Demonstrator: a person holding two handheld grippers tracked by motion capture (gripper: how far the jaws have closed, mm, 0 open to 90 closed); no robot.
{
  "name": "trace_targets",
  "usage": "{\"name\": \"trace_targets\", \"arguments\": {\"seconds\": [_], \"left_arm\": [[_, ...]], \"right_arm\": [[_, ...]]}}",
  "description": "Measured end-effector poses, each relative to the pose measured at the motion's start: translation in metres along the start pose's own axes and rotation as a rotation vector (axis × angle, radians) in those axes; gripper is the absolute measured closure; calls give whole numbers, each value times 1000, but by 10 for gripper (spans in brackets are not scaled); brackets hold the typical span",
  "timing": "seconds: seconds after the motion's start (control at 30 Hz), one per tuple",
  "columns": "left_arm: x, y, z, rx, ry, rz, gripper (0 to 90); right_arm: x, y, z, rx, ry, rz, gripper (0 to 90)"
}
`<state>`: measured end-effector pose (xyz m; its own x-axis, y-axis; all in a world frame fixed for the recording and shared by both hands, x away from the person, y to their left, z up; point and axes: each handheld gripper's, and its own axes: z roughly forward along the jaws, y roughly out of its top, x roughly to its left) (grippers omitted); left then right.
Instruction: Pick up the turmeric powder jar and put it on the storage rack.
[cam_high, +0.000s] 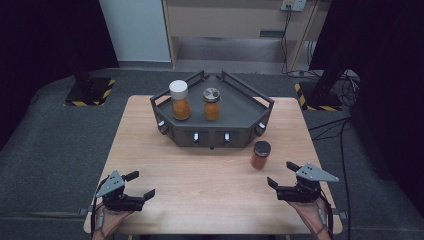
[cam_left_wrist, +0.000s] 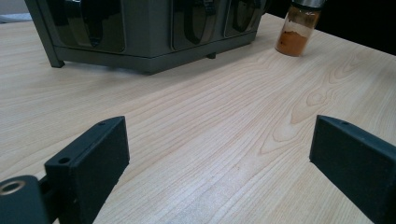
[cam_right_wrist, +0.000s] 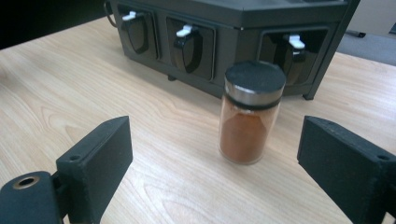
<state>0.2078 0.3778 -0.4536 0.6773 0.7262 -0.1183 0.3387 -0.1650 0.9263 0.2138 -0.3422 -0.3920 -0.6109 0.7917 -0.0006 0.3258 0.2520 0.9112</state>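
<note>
A black-lidded spice jar of reddish powder stands upright on the wooden table, just in front of the dark grey rack. The same jar stands a short way ahead of my right gripper, whose jaws are open with nothing between them. My left gripper rests open near the table's front left corner. On the rack stand a white-lidded jar and a metal-lidded jar, both with orange powder. In the left gripper view the black-lidded jar stands far off at the upper right.
The rack's front face has several recessed slots with white-tipped clips. Bare wood lies between the two grippers. Black stands with yellow-striped bases and cables sit on the grey floor around the table.
</note>
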Motion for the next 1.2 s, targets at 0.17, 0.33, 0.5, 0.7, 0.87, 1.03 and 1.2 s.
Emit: {"name": "trace_targets", "arguments": {"seconds": [0.17, 0.33, 0.5, 0.7, 0.87, 1.03, 1.2], "left_arm": [[0, 0, 0, -1, 0, -1, 38], [0, 0, 1, 1, -4, 3, 38], [0, 0, 0, 0, -3, 2, 38], [-1, 0, 1, 0, -3, 6, 39], [-1, 1, 1, 1, -7, 10, 39], [-1, 1, 1, -1, -11, 12, 39], [-1, 1, 1, -2, -17, 20, 39]], "right_arm": [[1, -7, -1, 1, -3, -8, 102], [0, -13, -1, 4, 2, -1, 102], [0, -19, -1, 11, 8, 10, 102], [0, -26, -1, 13, 14, 28, 102], [0, -28, -2, 14, 16, 19, 101], [-1, -31, -3, 10, 26, 14, 96], [-4, -32, -1, 15, 43, 21, 91]]}}
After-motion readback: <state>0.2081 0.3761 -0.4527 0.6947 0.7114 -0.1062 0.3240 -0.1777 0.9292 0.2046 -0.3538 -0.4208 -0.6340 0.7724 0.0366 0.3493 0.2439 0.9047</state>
